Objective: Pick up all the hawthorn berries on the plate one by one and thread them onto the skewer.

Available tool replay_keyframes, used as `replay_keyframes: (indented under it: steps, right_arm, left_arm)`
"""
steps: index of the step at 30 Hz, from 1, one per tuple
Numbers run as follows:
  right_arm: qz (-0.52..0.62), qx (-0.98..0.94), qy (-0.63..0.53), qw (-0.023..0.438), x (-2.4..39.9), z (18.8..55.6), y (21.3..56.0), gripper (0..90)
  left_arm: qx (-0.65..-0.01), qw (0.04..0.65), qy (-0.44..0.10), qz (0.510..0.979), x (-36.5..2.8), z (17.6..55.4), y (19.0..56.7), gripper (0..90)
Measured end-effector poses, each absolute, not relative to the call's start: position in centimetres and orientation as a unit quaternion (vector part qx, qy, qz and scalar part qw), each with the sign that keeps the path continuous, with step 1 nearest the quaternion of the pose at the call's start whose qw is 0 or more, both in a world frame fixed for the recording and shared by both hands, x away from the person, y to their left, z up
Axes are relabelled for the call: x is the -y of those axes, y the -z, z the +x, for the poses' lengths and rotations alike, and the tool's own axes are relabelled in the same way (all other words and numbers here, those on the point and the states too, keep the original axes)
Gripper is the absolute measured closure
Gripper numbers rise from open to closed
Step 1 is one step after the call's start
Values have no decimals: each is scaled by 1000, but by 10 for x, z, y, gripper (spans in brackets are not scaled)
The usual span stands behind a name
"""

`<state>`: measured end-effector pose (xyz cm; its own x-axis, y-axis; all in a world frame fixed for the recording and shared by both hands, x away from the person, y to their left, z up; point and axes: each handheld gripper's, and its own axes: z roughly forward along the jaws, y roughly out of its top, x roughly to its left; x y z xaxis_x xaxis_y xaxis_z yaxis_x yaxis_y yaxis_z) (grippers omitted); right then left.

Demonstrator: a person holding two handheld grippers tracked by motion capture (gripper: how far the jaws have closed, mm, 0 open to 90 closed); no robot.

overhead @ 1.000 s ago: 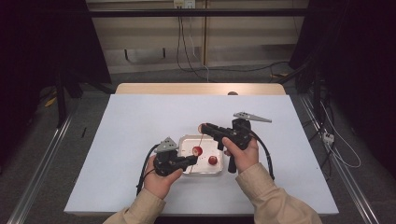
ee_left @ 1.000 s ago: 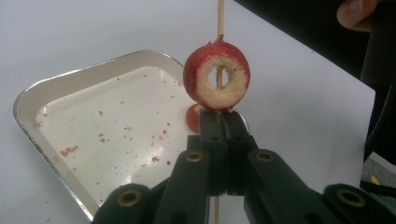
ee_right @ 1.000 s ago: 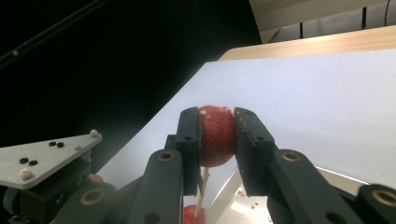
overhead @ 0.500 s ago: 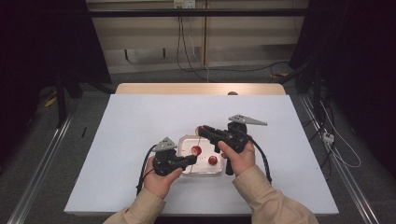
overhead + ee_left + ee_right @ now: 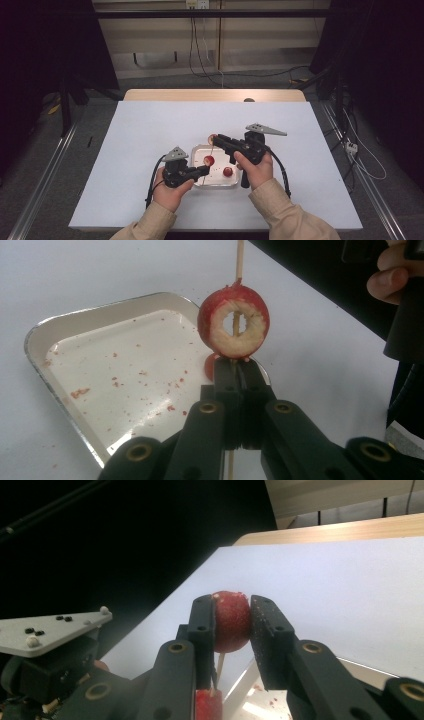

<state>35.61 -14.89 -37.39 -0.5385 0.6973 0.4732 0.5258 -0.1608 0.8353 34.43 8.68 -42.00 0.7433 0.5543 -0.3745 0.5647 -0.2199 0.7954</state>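
My left claw [image 5: 235, 372] is clamped tight on the wooden skewer [image 5: 239, 260], a cored red fruit [image 5: 233, 321] threaded just above it. My right claw [image 5: 232, 617] pinches a second red fruit [image 5: 231, 621] at the skewer's top, over the metal tray [image 5: 50, 385] on the table [image 5: 150, 125].

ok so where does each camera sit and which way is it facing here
High view: above the person's side, looking forward and down on the white table; both forearms and hands enter from below.
Left gripper view: rides the left gripper, looking along its shut fingers at the wooden skewer, a cored red fruit and the metal tray.
Right gripper view: rides the right gripper, its fingers clamping another red fruit.
All views share the skewer and tray.
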Motion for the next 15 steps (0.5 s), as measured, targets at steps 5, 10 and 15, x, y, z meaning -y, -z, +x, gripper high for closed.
replay_keyframes:
  steps: [5,10,15]
  right_arm:
    - [470,-650,-594,71,148,356,374,729]
    - [467,-653,-592,78,147,354,374,727]
    - [469,-658,-585,72,145,353,376,642]
  left_arm:
    - [-357,503,2,787,-84,343,420,895]
    - [-356,504,0,787,-85,344,421,895]
    - [-347,499,-8,794,-83,343,419,895]
